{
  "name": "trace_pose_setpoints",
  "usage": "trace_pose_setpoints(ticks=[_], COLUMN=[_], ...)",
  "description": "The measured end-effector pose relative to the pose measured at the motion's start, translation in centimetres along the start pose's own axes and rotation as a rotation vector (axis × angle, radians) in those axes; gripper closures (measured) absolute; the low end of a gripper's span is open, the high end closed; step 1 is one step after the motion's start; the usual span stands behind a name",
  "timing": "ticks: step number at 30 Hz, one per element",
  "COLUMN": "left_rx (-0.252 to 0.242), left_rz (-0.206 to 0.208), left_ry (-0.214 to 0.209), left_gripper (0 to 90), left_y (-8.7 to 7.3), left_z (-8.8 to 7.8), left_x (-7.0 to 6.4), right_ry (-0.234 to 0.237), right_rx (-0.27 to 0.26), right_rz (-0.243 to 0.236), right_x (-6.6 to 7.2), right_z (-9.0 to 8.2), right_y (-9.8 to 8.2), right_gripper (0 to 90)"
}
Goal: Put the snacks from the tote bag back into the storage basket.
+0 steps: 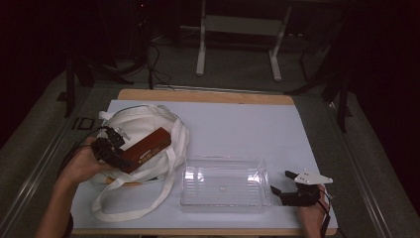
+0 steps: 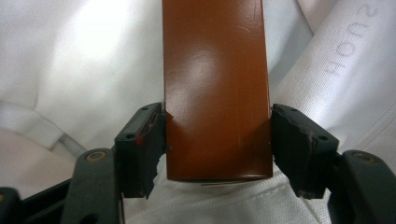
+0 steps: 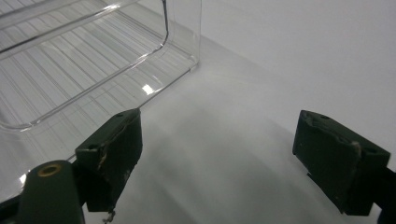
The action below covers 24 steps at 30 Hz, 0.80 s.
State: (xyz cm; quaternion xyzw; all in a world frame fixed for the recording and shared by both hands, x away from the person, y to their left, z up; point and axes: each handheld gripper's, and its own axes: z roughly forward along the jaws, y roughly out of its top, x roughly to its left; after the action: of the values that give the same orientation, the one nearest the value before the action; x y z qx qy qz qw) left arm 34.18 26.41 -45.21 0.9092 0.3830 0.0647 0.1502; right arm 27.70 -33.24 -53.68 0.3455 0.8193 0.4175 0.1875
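A long red-brown box (image 1: 148, 145) lies slanted over the mouth of a white tote bag (image 1: 133, 121) at the table's left. My left gripper (image 1: 125, 157) is shut on the box's near end. In the left gripper view both pads press the sides of the box (image 2: 217, 93), with the bag's white cloth (image 2: 70, 70) underneath. A clear plastic tray (image 1: 225, 161) sits empty in the middle near the front. My right gripper (image 1: 280, 181) rests just right of the tray, open, with nothing between its jaws. In the right gripper view the tray's corner (image 3: 93, 56) lies to the upper left.
A white mat (image 1: 237, 129) covers the wooden tabletop. The bag's long straps (image 1: 124, 210) loop toward the front edge, left of the tray. A person's hands hold both grippers from the bottom. Beyond the table stand a white frame's legs (image 1: 200, 49) on a dark floor.
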Motion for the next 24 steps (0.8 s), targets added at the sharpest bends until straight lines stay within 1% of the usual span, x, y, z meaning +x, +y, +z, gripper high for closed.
trace_pose_setpoints(ticks=[2,5,9,11,12,16,20,21,24], left_rx=[0.017,0.038,0.082,0.116,0.116,0.151,0.185,0.185,0.207], left_rz=[0.004,0.004,0.01,0.012,0.012,0.018,0.015,0.015,0.019], left_ry=[-0.01,-0.014,-0.023,-0.025,-0.025,-0.021,-0.026,-0.026,-0.024], left_gripper=[38.4,38.0,37.8,37.8,37.8,38.0,38.3,38.4,38.5], left_y=[0.2,0.4,0.8,1.1,1.1,1.4,1.7,1.7,1.7], left_z=[0.1,0.3,0.9,1.6,1.6,2.0,2.4,2.4,2.8], left_x=[0.2,0.2,0.3,0.2,0.2,0.1,0.1,0.1,0.0], right_ry=[0.001,0.001,0.001,0.002,0.002,0.003,0.004,0.004,0.004], right_rx=[0.002,0.004,0.004,0.006,0.006,0.006,0.007,0.007,0.007], right_rz=[0.0,0.001,0.002,0.001,0.001,0.002,0.002,0.002,0.002], right_x=[0.0,0.0,0.0,0.0,0.0,0.0,0.0,0.0,0.0], right_z=[0.0,0.0,0.0,0.0,0.0,0.0,0.1,0.1,0.1], right_y=[0.0,0.0,0.0,0.0,0.0,0.0,0.0,0.0,0.0], right_gripper=[15.8,15.8,15.8,15.8,15.8,15.8,15.8,15.8,15.8])
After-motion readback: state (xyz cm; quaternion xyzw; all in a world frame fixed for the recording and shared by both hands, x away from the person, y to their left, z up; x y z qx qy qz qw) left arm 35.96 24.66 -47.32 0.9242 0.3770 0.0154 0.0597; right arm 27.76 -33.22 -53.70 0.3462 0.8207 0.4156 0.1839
